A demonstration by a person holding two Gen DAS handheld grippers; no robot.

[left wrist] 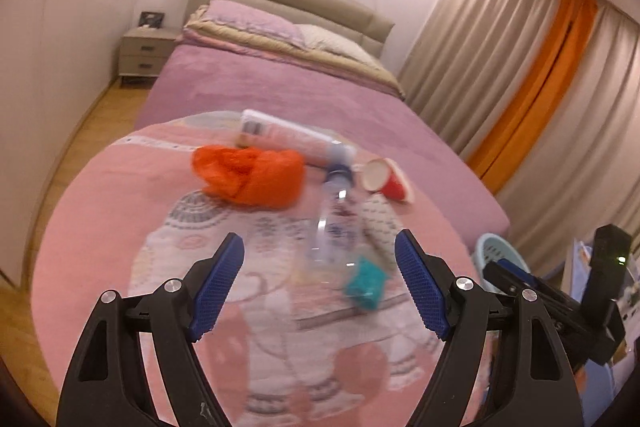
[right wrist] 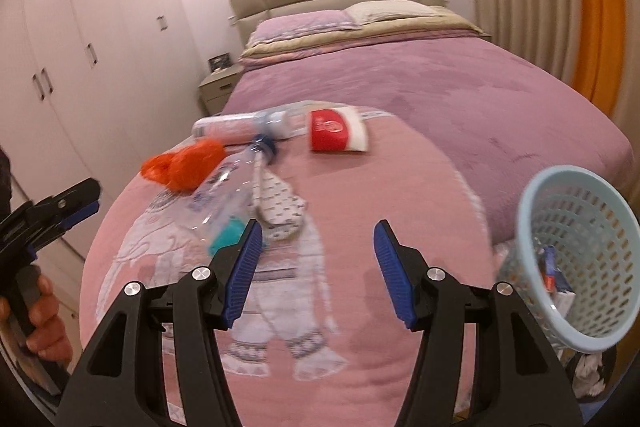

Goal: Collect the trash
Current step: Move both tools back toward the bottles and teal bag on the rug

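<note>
The left tool [left wrist: 319,259] is open, both blue-padded fingers spread wide and holding nothing, poised above the foot end of the bed [left wrist: 280,95]. The right tool [right wrist: 318,245] is likewise open and empty, over the same pink elephant-print blanket [right wrist: 360,187]. Six trash items lie on the blanket, grouped toward its left and far edges. From left to right in the right wrist view: one crumpled orange plastic bag [right wrist: 182,167]; one white cylindrical tube [right wrist: 224,127] lying on its side at the blanket's far edge; one clear plastic bottle [right wrist: 228,187] with a blue cap, lying on its side and touching the orange bag; one small teal wrapper [right wrist: 226,235] at the bottle's near end, just beside the right tool's left finger; one patterned white wrapper [right wrist: 280,207] touching the bottle; and one red paper cup [right wrist: 336,135] on its side, apart from the others near the far edge. One light blue perforated basket [right wrist: 576,259] stands off the bed's right edge and holds some items, too blurred to count. In the left wrist view the bottle [left wrist: 336,223] lies between the open fingers, further ahead.
</note>
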